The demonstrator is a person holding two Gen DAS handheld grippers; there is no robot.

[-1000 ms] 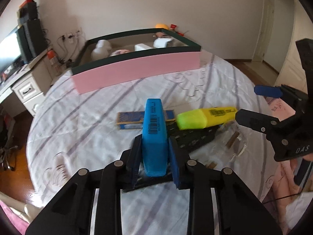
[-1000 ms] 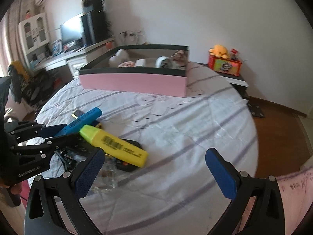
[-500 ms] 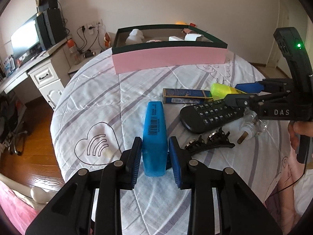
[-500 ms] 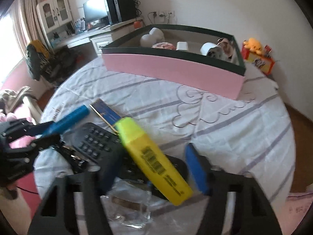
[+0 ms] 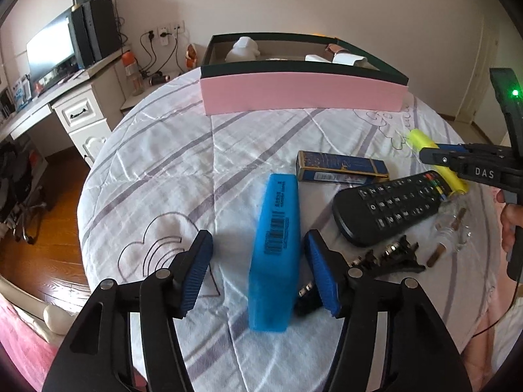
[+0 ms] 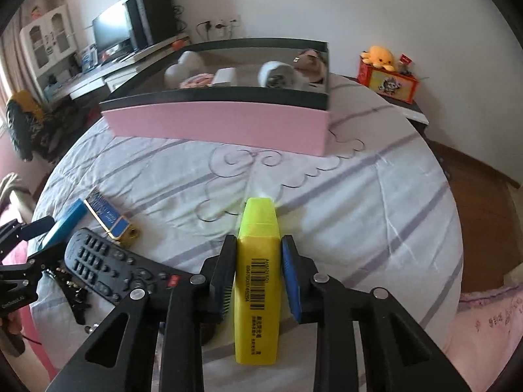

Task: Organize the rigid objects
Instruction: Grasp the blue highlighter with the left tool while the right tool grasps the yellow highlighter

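A blue highlighter (image 5: 276, 251) lies on the quilted table between the spread fingers of my left gripper (image 5: 260, 271), which is open and not touching it. My right gripper (image 6: 258, 276) is shut on a yellow highlighter (image 6: 258, 281), which points toward the pink box (image 6: 219, 124). The same yellow highlighter (image 5: 434, 160) shows at the right of the left wrist view. The pink box (image 5: 300, 93) stands at the far side of the table with several items inside.
A black remote (image 5: 389, 207), a dark blue carton (image 5: 340, 166), a black hair clip (image 5: 389, 254) and a small clear bottle (image 5: 454, 228) lie near the table's right front. A desk with a monitor (image 5: 49, 55) stands left. A red toy box (image 6: 387, 80) sits behind.
My left gripper opened and let the blue highlighter go onto the table. My right gripper closed on the yellow highlighter and lifted it off the remote.
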